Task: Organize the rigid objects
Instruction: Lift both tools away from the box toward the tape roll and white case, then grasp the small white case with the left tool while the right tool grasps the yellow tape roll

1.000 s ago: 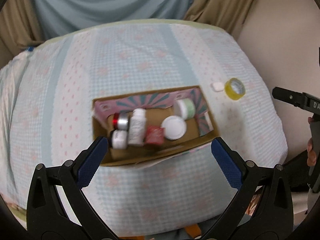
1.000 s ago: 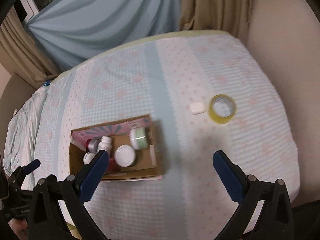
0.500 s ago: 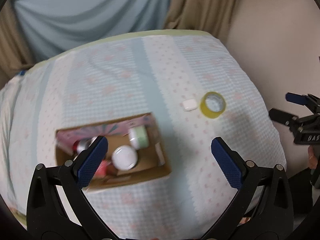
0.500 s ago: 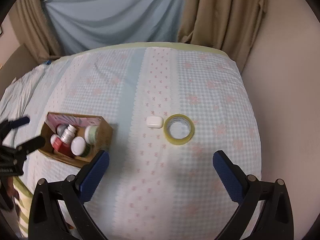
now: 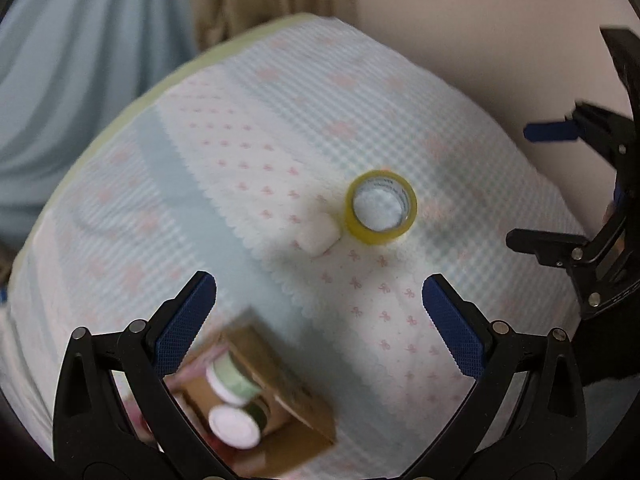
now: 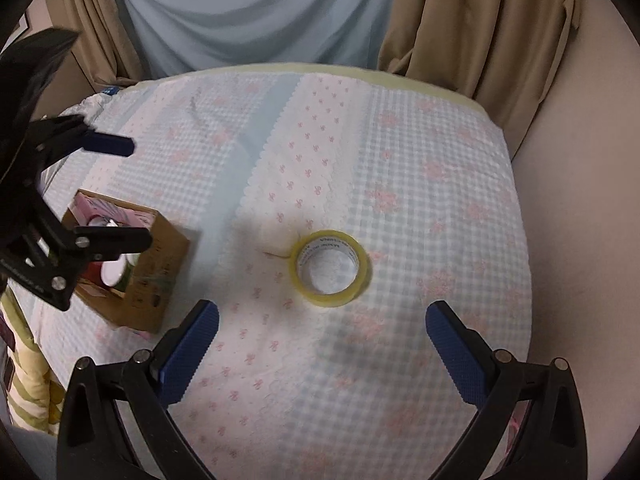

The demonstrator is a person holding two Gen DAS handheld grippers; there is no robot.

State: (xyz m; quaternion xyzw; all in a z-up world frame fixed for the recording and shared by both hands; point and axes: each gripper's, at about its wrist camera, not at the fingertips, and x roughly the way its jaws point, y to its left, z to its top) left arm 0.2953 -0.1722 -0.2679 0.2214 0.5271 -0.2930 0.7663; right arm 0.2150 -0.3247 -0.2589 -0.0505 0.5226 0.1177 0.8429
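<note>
A yellow tape roll point(image 5: 381, 208) lies flat on the checked cloth, with a small white case point(image 5: 319, 235) touching its left side. It also shows in the right wrist view point(image 6: 330, 267), with the white case point(image 6: 274, 240) behind it to the left. A cardboard box point(image 5: 276, 380) holds white-lidded jars and bottles; it also shows in the right wrist view point(image 6: 152, 268). My left gripper point(image 5: 318, 300) is open and empty, above the cloth between box and tape. My right gripper point(image 6: 322, 326) is open and empty, just short of the tape.
The cloth-covered table point(image 6: 420, 168) ends at a beige wall point(image 6: 580, 200) on the right. Curtains point(image 6: 260, 8) hang behind it. A striped cloth point(image 6: 24, 368) hangs at the lower left.
Both grippers have moved toward the tape roll and white case. The box has slid to the lower left of the left wrist view. Both stay open.
</note>
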